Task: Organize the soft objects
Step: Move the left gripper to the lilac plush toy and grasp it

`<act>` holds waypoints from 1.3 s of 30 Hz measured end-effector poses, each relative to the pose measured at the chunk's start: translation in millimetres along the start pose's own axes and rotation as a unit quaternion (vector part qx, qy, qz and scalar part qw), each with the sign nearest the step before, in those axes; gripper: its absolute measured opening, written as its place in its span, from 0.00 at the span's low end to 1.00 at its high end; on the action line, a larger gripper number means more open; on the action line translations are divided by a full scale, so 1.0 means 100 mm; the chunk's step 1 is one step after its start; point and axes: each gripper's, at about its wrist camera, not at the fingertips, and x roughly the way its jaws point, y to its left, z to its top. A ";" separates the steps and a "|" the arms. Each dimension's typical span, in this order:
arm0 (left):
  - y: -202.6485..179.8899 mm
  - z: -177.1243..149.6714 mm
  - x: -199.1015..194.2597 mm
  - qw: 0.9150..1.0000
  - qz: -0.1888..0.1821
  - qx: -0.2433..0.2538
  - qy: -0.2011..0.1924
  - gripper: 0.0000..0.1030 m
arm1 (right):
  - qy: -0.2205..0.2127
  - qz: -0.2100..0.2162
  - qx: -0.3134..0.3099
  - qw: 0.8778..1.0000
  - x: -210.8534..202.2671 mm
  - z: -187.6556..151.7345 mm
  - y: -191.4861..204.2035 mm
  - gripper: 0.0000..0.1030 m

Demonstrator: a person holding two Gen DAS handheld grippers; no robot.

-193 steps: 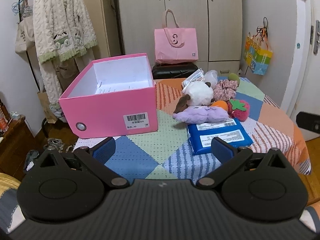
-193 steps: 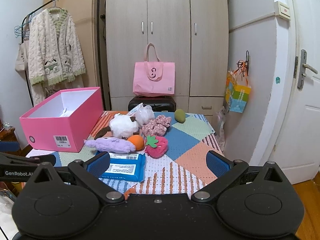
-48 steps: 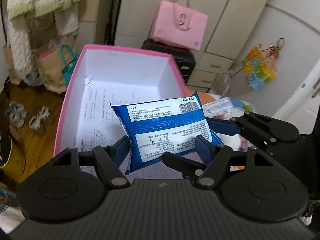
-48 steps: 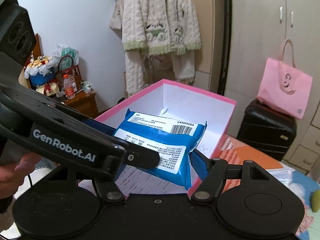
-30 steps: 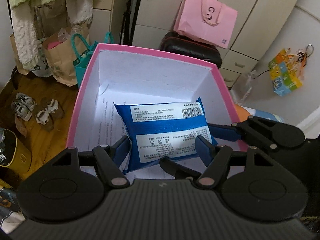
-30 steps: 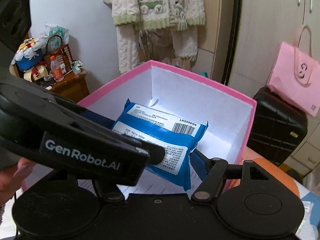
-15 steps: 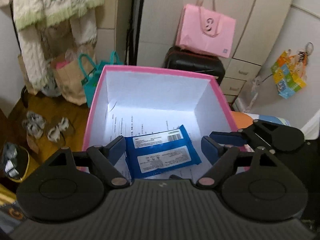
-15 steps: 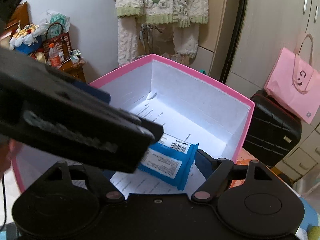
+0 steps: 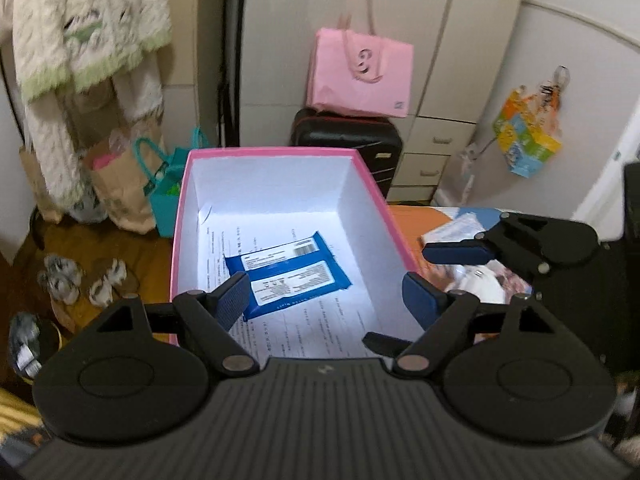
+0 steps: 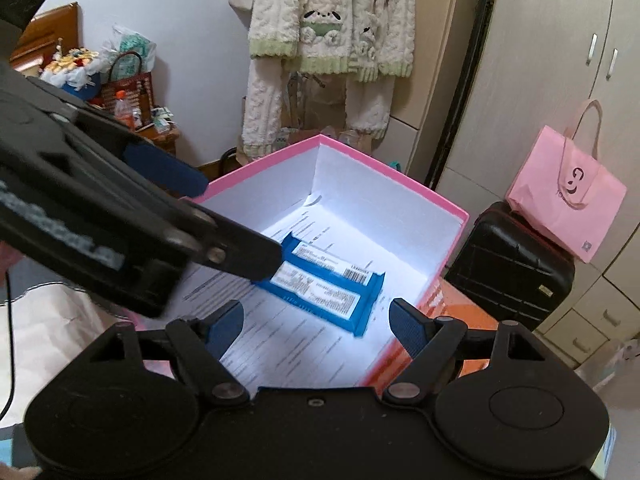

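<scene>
A blue wipes pack (image 9: 286, 274) lies flat on the white floor of the pink box (image 9: 276, 153), on a printed sheet. My left gripper (image 9: 328, 300) hangs above the box's near end, open, with nothing between its fingers. One finger (image 9: 456, 249) of my right gripper shows at the right, over the box's right wall. In the right wrist view the pack (image 10: 332, 288) lies in the box (image 10: 400, 178) past my open, empty right gripper (image 10: 316, 326). The left gripper's finger (image 10: 168, 168) crosses that view from the left and hides the pack's left end.
Blurred soft toys (image 9: 480, 284) lie on the patchwork table (image 9: 408, 220) to the right of the box. Behind the box stand a black suitcase (image 9: 348, 140) with a pink bag (image 9: 360, 76) on it. Paper bags (image 9: 120, 184) and shoes (image 9: 80, 280) sit on the floor at left.
Both grippers opened and let go of the blue pack, which now lies on the box floor. Both have pulled up and back from the box.
</scene>
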 end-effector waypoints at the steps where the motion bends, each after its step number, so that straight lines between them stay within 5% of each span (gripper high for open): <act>1: -0.05 -0.02 -0.06 1.000 -0.001 0.009 -0.004 0.80 | -0.001 0.004 0.006 1.000 -0.06 -0.03 -0.02 0.81; 18: -0.97 -0.37 -0.57 0.988 -0.093 0.125 -0.009 0.84 | -0.055 -0.033 0.104 0.993 -1.33 -0.81 -0.65 0.81; 39: -1.58 -0.83 0.03 0.976 -0.147 0.144 0.076 0.84 | -0.033 -0.002 0.111 0.993 -1.28 -1.99 -0.49 0.81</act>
